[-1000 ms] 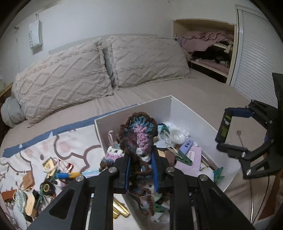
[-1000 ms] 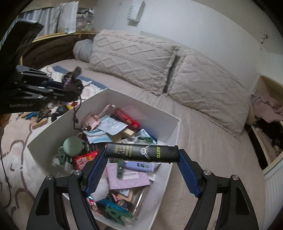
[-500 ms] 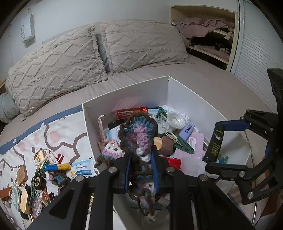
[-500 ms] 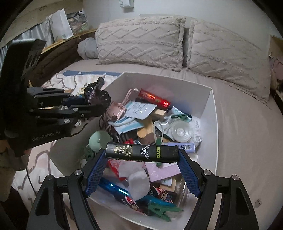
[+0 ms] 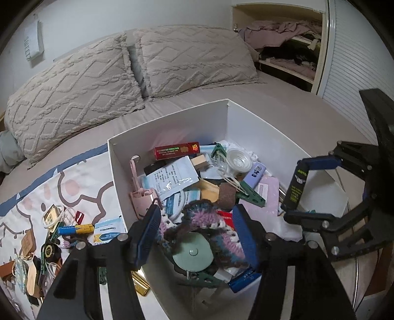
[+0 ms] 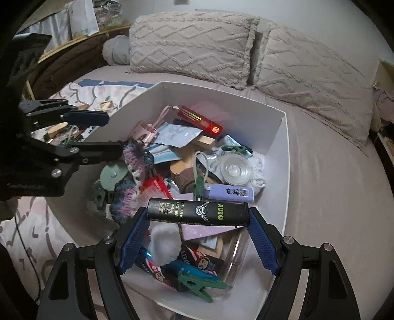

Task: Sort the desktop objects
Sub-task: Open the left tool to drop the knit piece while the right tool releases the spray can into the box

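Right wrist: black lighter (image 6: 198, 212) reads "AUTO", "THE CAR IS ANOTHER".

The black lighter (image 6: 198, 212) reads "AUTO" and "THE CAR IS ANOTHER MAN'S LOVE"; the wall sign (image 5: 33, 46) reads "SAFETY".

White cardboard box (image 6: 283, 157), mixed-colour clutter.
Crocheted yarn piece (image 5: 204, 221): purple, blue, brown, white. Black lighter (image 6: 198, 211), yellow-green lettering. Beige pillows (image 5: 103, 91), raised diamond pattern. Lilac lighter (image 6: 229, 192).

Two textured beige pillows (image 5: 128, 81) lean on a white wall (image 5: 98, 22) above a taupe bed (image 5: 270, 103); open closet (image 5: 283, 41) at right
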Demonstrator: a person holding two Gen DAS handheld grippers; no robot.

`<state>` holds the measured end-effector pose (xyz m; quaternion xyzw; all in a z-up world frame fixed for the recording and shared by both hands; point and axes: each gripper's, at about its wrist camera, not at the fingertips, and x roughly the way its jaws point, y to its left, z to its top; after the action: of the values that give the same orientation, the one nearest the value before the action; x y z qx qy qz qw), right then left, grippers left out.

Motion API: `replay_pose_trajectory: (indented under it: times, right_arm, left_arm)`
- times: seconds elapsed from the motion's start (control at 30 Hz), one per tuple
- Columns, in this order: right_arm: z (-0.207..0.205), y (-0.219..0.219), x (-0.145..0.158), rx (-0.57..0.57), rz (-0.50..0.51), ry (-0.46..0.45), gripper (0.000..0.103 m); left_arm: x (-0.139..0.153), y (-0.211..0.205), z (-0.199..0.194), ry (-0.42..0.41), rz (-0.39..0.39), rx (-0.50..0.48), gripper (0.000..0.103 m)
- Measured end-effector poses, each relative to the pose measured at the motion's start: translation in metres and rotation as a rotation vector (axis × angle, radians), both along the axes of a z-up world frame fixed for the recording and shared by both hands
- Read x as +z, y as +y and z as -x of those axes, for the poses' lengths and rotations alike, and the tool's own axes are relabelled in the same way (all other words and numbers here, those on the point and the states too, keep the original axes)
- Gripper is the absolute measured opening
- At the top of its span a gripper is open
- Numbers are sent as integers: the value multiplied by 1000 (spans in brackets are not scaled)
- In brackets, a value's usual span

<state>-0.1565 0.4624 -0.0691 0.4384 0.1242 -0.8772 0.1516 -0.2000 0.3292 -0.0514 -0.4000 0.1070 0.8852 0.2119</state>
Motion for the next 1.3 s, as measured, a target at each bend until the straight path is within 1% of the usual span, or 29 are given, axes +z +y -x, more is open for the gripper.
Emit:
replay_pose_trajectory:
  times: [0.03, 0.1, 0.17, 0.3, 0.4, 0.47, 0.57, 0.6, 0.67, 0.8, 1.1, 1.3]
  right_arm:
    - [1, 0, 0, -17, -8, 11, 80]
    - [1, 3, -1, -44, 9, 33, 80]
    - [3, 2, -4, -48, 19, 26, 80]
    - [4, -7, -11, -28, -37, 22, 80]
    - [5, -7, -14, -38, -51, 12, 80]
    - [6, -4, -16, -49, -39, -4, 80]
    - [8, 1, -17, -60, 24, -45, 81]
    - [8, 3, -17, -66, 47, -62, 85]
    - [6, 4, -15, -74, 71, -68, 96]
    - [4, 1, -11, -68, 90, -67, 96]
    - [1, -7, -15, -52, 57, -84, 96]
    - [1, -5, -15, -63, 63, -83, 96]
  left_arm:
    - [-1, 1, -1, -3, 2, -4, 60]
    - [-2, 3, -2, -8, 5, -11, 60]
    - [-2, 5, -4, -9, 4, -19, 60]
    - [-3, 7, -7, -9, 9, -30, 60]
    - [-4, 9, -9, -15, 15, -37, 60]
    - [-4, 11, -10, -16, 19, -40, 60]
    - [-6, 13, -11, -24, 32, -41, 60]
    - [-7, 13, -12, -25, 36, -43, 60]
    - [-6, 13, -12, -20, 43, -45, 60]
    - [-5, 10, -11, -23, 32, -34, 60]
    - [-6, 5, -13, -30, 40, -31, 60]
    - [-6, 6, -15, -24, 43, -40, 61]
